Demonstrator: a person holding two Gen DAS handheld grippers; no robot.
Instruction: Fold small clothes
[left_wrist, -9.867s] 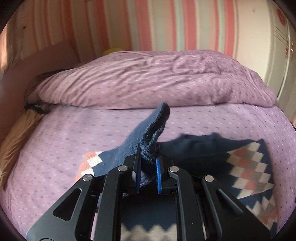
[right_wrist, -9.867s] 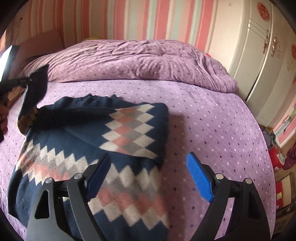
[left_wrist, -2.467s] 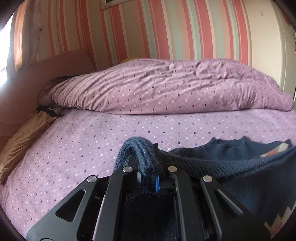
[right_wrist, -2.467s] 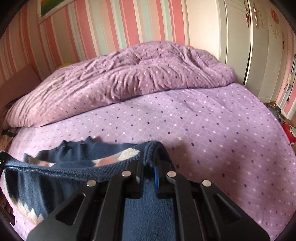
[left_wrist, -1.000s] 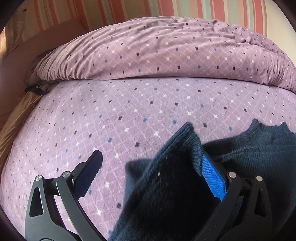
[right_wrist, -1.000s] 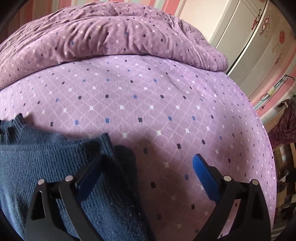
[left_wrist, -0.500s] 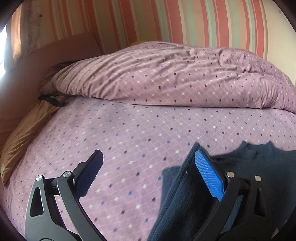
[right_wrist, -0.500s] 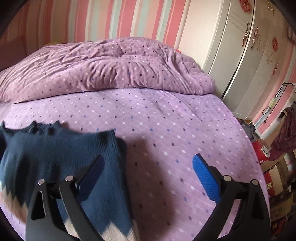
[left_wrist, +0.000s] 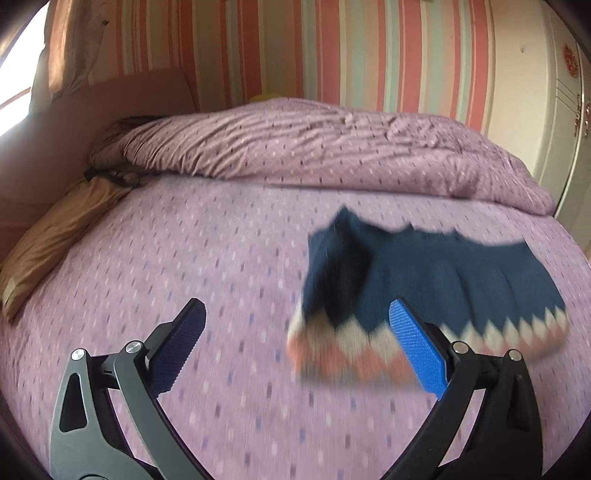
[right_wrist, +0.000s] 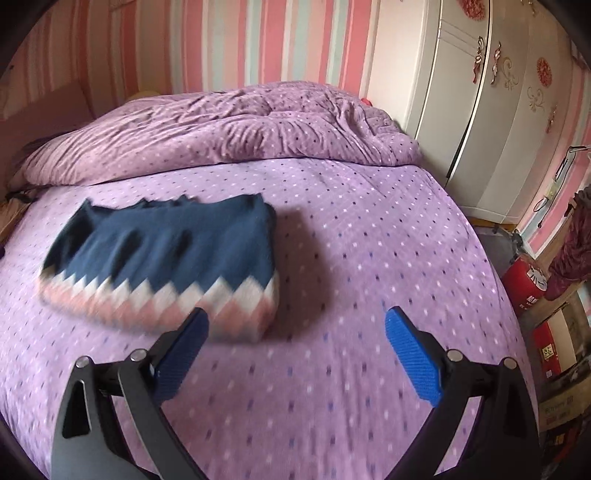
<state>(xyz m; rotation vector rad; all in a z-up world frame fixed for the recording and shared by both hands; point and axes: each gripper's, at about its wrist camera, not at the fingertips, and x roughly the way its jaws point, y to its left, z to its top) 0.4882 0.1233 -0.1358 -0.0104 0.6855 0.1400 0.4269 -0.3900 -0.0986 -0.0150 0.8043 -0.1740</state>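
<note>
A small navy knit sweater (left_wrist: 436, 280) with a white and pink zigzag band lies folded into a compact rectangle on the purple dotted bedsheet (left_wrist: 221, 266). In the left wrist view it sits ahead and to the right, motion-blurred. My left gripper (left_wrist: 299, 336) is open and empty, pulled back from the sweater's left edge. In the right wrist view the folded sweater (right_wrist: 166, 254) lies ahead to the left. My right gripper (right_wrist: 295, 347) is open, holds nothing, and hovers nearer than the sweater's right corner.
A rumpled purple duvet (left_wrist: 325, 147) is piled along the far side of the bed. A tan pillow (left_wrist: 55, 236) lies at the left edge. A white wardrobe (right_wrist: 480, 110) and floor clutter with a red object (right_wrist: 524, 284) stand beyond the bed's right side.
Both grippers, closed on the sweater 2.5 s ago, let go and have drawn back and up. The sweater now lies folded farther ahead of both.
</note>
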